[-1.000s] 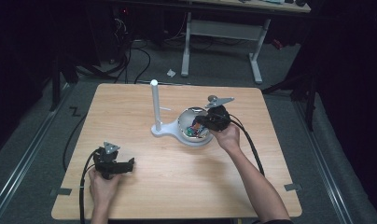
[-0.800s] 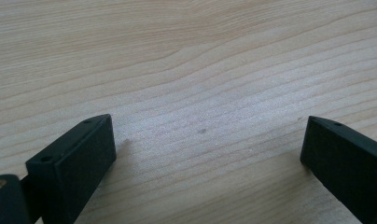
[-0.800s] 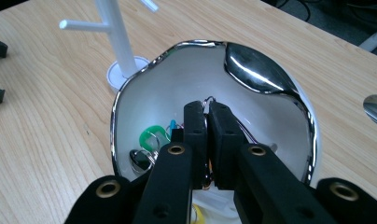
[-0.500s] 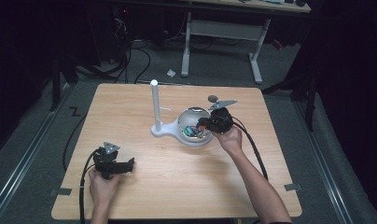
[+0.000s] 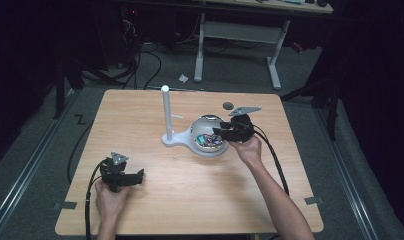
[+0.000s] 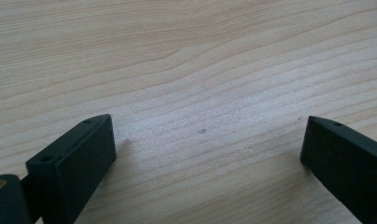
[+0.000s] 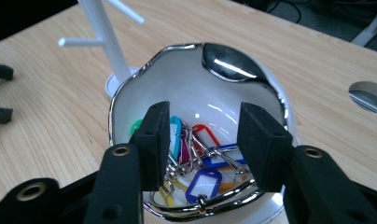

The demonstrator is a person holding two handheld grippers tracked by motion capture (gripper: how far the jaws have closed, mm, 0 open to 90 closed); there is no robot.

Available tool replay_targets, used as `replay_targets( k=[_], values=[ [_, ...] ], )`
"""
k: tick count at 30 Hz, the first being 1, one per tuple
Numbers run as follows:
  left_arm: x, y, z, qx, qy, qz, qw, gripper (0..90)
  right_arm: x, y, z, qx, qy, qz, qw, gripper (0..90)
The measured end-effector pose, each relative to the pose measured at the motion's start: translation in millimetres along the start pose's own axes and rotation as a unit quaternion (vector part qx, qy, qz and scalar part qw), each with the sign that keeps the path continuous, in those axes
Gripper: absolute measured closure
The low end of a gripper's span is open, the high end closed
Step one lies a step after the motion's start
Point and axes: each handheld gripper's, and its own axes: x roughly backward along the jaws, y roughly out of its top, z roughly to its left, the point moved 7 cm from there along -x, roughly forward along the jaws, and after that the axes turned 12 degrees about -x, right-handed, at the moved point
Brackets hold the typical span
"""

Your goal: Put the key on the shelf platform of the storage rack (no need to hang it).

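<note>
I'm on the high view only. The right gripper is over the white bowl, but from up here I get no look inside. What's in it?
Observer: The bowl holds a pile of plastic key tags on metal rings: blue, red, green and yellow ones.
Operator: Is the right gripper holding any of them?
Observer: No. The right gripper has just been opening; its jaws stand apart above the pile, with tags showing in the gap and nothing pinched.
Operator: And the left gripper?
Observer: The left gripper has its jaws wide apart over bare table, with nothing between them.
Operator: Does the white stand have anything on it?
Observer: The white stand has two thin pegs in sight, both bare.
</note>
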Motion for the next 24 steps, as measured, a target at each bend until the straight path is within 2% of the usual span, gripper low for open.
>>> replay_targets(
  k=[8, 15, 24],
  values=[
    [0.1, 0.0, 0.0, -0.001, -0.001, 0.0, 1.0, 3.5, 23.4, 8.7, 1.0, 0.0, -0.003, -0.035, 0.9994, 51.2],
    [0.1, -0.1, 0.0, -0.001, -0.001, 0.0, 1.0, 3.6, 43.8, 9.3, -5.2, -0.02, 0.002, -0.062, 0.9979, 51.4],
    [0.3, -0.1, 0.0, -0.001, -0.001, 0.001, 1.0, 3.7, 69.8, 3.8, -19.5, -0.043, -0.006, -0.076, 0.9961, 51.3]
  ],
)
